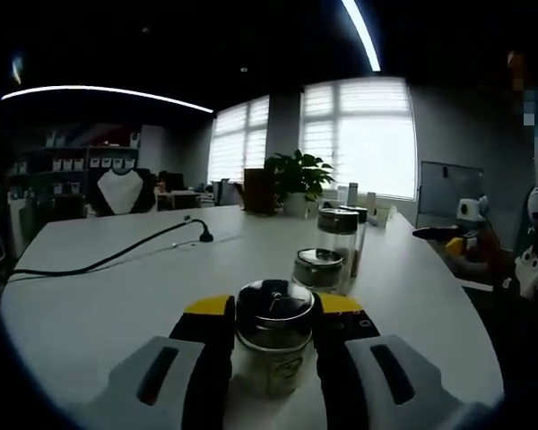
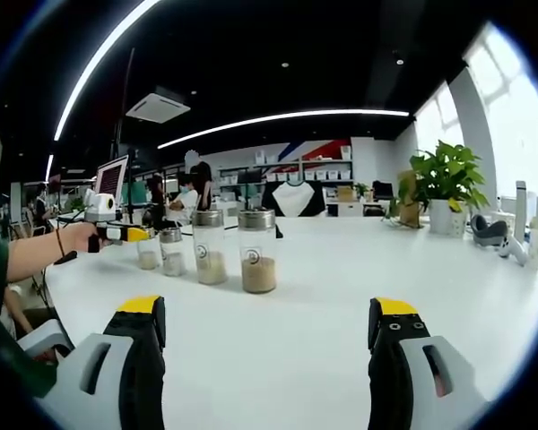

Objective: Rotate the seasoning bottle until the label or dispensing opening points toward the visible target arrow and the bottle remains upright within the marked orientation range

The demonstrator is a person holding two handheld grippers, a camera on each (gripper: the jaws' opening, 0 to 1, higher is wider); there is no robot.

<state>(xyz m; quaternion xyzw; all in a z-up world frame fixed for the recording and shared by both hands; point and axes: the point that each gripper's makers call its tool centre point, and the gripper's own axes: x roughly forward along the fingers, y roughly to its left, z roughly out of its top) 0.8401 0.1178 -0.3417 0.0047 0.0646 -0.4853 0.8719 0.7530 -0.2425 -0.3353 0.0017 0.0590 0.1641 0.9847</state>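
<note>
Left gripper view: your left claw is narrowed around a seasoning bottle, its black yellow-tipped jaws pressed against the glass on both sides. The bottle stands upright on the white table, clear glass with a dark metal lid and a faint round mark on its front. Just ahead of the claw and slightly to its right stands a second, shorter jar, and beyond that a taller jar. A black cable runs across the table ahead to the left, and a potted plant sits at the far edge.

Right gripper view: your right claw is spread wide over bare tabletop, touching nothing. Ahead of it stand two tall jars, each partly filled with brownish seasoning and carrying a round label. Further to the claw's left, your hand holds the left claw against the bottle, with another small jar beside it.
</note>
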